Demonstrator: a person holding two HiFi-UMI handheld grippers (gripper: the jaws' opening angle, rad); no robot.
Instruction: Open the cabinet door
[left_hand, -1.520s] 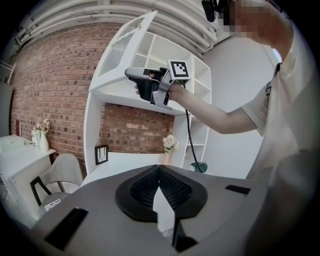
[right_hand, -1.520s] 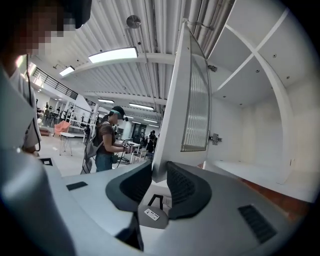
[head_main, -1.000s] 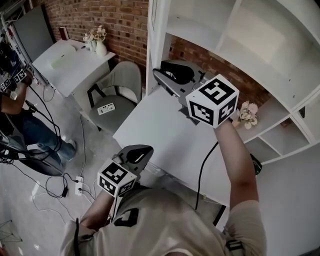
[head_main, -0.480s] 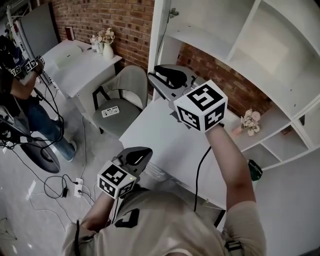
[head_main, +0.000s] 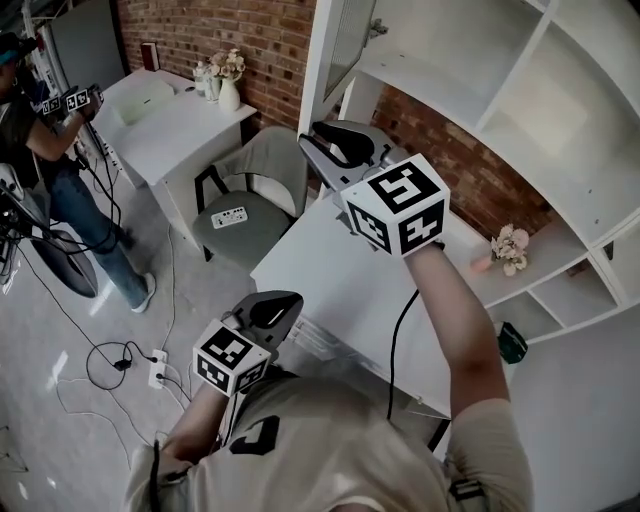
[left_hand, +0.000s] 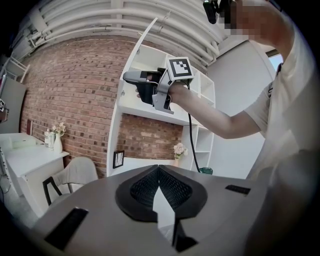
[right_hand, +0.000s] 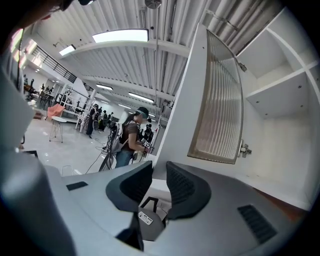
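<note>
Only the right gripper view is showing the cabinet door (right_hand: 217, 100) broadly: one ribbed panel, swung out from the white shelf unit (right_hand: 272, 117) and filling the one-to-two o'clock area, with one hinge (right_hand: 244, 148) at its lower corner. There the right tool (right_hand: 159, 169) is standing clear of the door with its jaws apart. They have just been closing a little, and nothing is sitting between them.

The head view is giving only a sliver of that door at twelve o'clock. It alone is showing the left tool (head_main: 288, 302) hanging low at seven o'clock, well apart from the raised right one. The left gripper view is settling this tool's state: its pads are meeting at the tips, closed on nothing. That view is also showing one picture frame (left_hand: 118, 159) at nine o'clock, which the others are missing.

Counting in the head view: two tools, a near desk (head_main: 330, 270) and a far desk (head_main: 175, 115), and one grey chair (head_main: 270, 165). There are two bunches of flowers, one in a vase (head_main: 229, 92) and one (head_main: 508, 247) at three o'clock. One other person (head_main: 40, 140) is standing at ten o'clock.
</note>
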